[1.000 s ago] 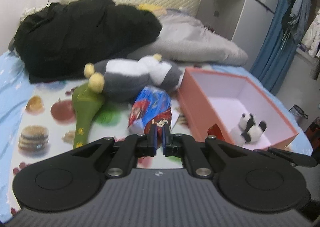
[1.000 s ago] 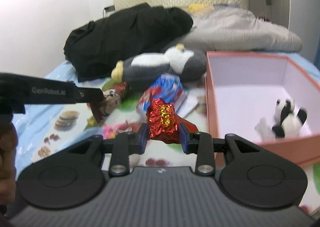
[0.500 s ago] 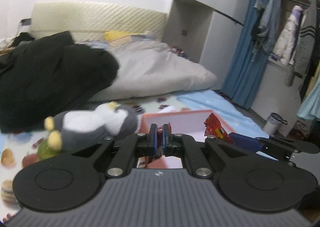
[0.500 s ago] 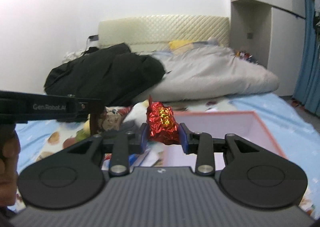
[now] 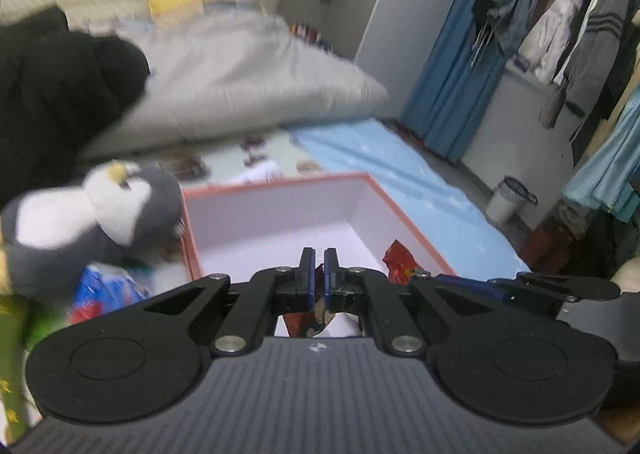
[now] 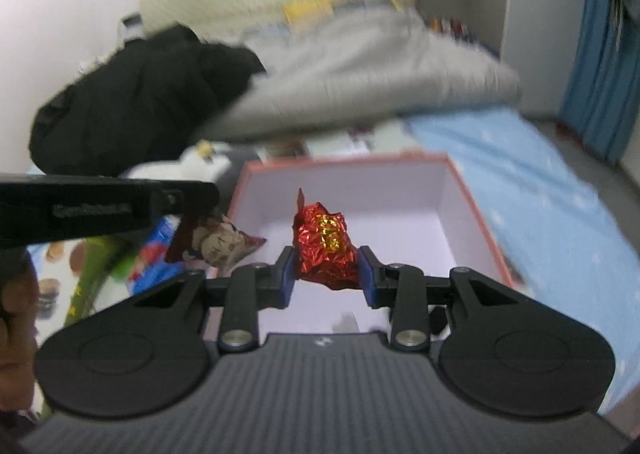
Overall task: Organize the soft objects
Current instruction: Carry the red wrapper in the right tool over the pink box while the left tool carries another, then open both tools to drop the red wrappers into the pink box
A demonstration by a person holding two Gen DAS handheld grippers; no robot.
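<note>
My right gripper (image 6: 327, 274) is shut on a crumpled red foil packet (image 6: 326, 244) and holds it over the open pink box (image 6: 460, 190). My left gripper (image 5: 316, 274) is shut on a printed snack packet (image 6: 220, 242), which hangs at the box's left edge; in the left wrist view only a strip of the packet (image 5: 312, 318) shows below the fingers. The red foil packet (image 5: 398, 264) and the right gripper also show at the right in the left wrist view. A grey and white plush penguin (image 5: 92, 222) lies left of the box (image 5: 276, 186).
A blue snack bag (image 5: 108, 290) and a green item (image 6: 94, 274) lie left of the box on the printed sheet. A black garment (image 6: 140, 102) and a grey duvet (image 6: 360, 66) sit behind. Clothes hang at the right (image 5: 560, 26); a small bin (image 5: 510, 200) stands on the floor.
Both grippers have tilted down and moved over the box, each still holding its packet. The box interior now fills the middle of both views.
</note>
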